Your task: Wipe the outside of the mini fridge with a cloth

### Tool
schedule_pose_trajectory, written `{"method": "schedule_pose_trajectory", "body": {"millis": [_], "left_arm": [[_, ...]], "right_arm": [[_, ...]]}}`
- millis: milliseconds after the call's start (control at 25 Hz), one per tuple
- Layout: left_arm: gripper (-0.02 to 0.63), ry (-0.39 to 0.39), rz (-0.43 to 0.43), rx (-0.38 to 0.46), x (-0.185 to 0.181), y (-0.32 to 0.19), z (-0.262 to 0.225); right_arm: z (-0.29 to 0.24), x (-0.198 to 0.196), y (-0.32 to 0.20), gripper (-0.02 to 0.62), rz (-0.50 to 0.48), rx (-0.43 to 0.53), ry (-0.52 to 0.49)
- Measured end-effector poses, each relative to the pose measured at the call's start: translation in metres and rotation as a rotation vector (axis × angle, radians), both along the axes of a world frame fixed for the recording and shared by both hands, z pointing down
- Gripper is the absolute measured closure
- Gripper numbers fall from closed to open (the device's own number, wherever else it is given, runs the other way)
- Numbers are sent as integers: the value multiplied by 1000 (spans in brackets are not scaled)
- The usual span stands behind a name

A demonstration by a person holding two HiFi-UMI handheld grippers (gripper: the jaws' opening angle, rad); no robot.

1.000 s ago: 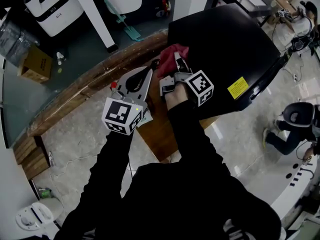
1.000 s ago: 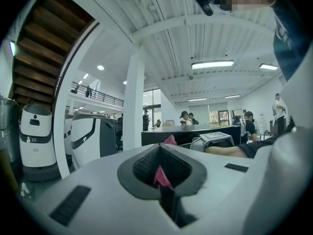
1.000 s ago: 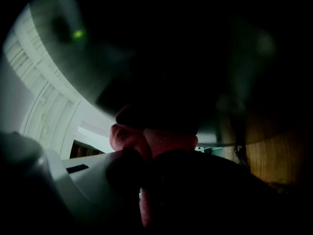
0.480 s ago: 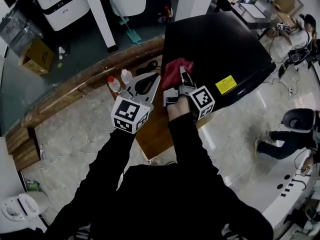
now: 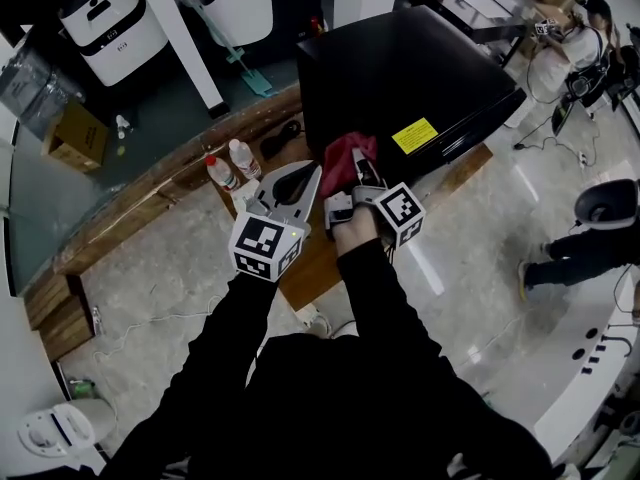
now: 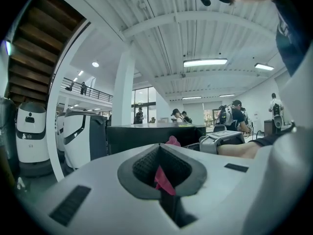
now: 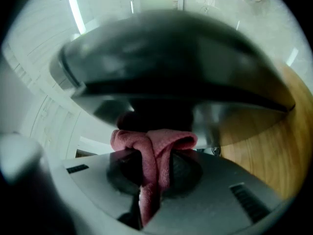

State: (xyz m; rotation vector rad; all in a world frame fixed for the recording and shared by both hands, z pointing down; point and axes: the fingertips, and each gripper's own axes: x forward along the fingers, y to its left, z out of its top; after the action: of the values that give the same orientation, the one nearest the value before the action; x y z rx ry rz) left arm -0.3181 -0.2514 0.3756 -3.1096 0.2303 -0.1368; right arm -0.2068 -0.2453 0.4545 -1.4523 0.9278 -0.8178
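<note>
The black mini fridge [image 5: 400,68] stands on a wooden table [image 5: 318,260]; a yellow label [image 5: 415,135] is on its near side. My right gripper [image 5: 356,173] is shut on a red cloth [image 5: 345,156] and presses it against the fridge's near left corner. In the right gripper view the cloth [image 7: 154,148] is bunched between the pads, under the dark fridge [image 7: 171,48]. My left gripper [image 5: 308,176] hovers just left of the cloth with its jaws together. In the left gripper view a pink sliver [image 6: 164,180] shows in the gap behind the tips, with the fridge [image 6: 146,136] beyond.
Two small red-capped bottles [image 5: 218,171] [image 5: 242,156] stand on the table left of the fridge, with a dark object [image 5: 275,140] beside them. White machines [image 5: 100,18] and a cardboard box [image 5: 75,128] lie beyond. People [image 5: 590,233] are on the floor at the right.
The right gripper has slid the cloth from the fridge's top left edge toward its near corner by the yellow label. The left gripper followed alongside. The head view has shifted.
</note>
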Motion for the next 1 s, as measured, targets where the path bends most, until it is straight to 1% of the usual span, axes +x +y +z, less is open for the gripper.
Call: {"method": "schedule_pose_trajectory", "body": {"millis": [240,440,600,800,920,1000], "left_arm": [[600,-3,2,2,-10,40,-7],[600,12,10,12,-17,72,-20],[600,20,5,26,-26,77,-23],[600,21,-13,24,-29,42,-17],[600,33,-5,20,-26,15,-17],[600,22,8,24,-23,-5,-12]], "right_arm": [[0,-4,44,541,14,-11,-9],[2,-5,74,541,24,-19,-11],[-2,-13,86,541,40,-1,-1],[-15,-49,51,541,-39,-10,92],[-8,-60,20,541,-75,-28,111],[2,-65,-5,541,-97,-40,109]]}}
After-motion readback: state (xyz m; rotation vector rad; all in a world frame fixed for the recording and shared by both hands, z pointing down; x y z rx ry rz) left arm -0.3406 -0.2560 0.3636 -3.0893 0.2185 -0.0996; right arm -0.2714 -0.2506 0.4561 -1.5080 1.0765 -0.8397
